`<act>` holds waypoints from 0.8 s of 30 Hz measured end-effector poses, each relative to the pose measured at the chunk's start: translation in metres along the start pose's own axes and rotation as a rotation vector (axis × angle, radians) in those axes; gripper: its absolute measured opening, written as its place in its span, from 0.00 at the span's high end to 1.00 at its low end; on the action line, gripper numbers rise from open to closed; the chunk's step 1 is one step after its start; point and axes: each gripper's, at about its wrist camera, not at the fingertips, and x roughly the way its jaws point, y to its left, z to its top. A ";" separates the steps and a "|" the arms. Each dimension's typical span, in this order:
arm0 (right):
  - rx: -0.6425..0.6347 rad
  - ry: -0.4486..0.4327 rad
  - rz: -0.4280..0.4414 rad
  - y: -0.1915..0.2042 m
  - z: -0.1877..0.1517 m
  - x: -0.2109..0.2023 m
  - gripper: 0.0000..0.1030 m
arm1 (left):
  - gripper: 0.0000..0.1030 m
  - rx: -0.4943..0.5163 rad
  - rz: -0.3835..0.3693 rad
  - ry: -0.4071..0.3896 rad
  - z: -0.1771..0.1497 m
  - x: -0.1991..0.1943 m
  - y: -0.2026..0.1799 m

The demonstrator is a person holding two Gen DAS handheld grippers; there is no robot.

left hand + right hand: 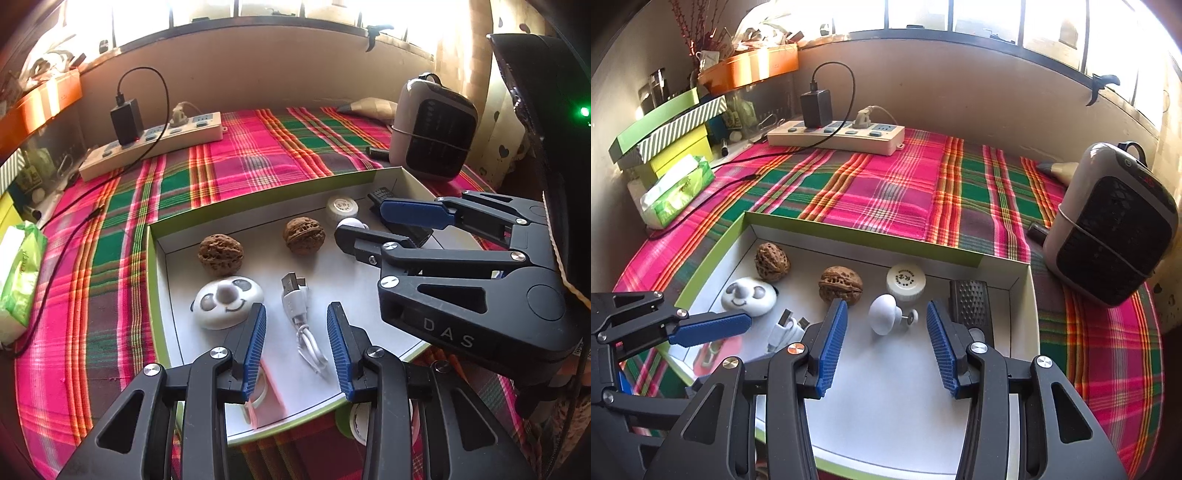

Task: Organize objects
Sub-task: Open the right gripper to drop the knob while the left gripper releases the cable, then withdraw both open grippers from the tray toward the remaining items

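A shallow white box with green rim (258, 194) (857, 229) lies on the plaid cloth. Inside lie two walnuts (220, 254) (304, 235) (772, 261) (840, 285), a white panda-face piece (227, 302) (749, 297), a coiled white USB cable (301, 317) (785, 330), a white round cap (341, 208) (906, 281), a white knob (351, 223) (885, 318) and a black grater-like piece (382, 194) (970, 301). My left gripper (296, 349) is open, hovering over the cable. My right gripper (886, 347) (369, 225) is open, just before the knob.
A white power strip with a black charger (155, 138) (836, 134) lies at the back. A small heater (434, 129) (1115, 225) stands right of the box. A tissue pack (18, 275) (677, 190) and stacked boxes (670, 127) sit at the left. A tape roll (356, 419) lies outside the box's near edge.
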 end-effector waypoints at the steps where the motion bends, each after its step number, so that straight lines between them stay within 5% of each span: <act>1: 0.002 0.000 -0.001 0.001 -0.001 -0.001 0.55 | 0.69 -0.001 -0.001 -0.005 -0.001 -0.003 0.000; 24: 0.077 -0.063 -0.005 0.007 -0.036 -0.051 0.55 | 0.68 -0.059 0.004 -0.082 -0.024 -0.048 0.009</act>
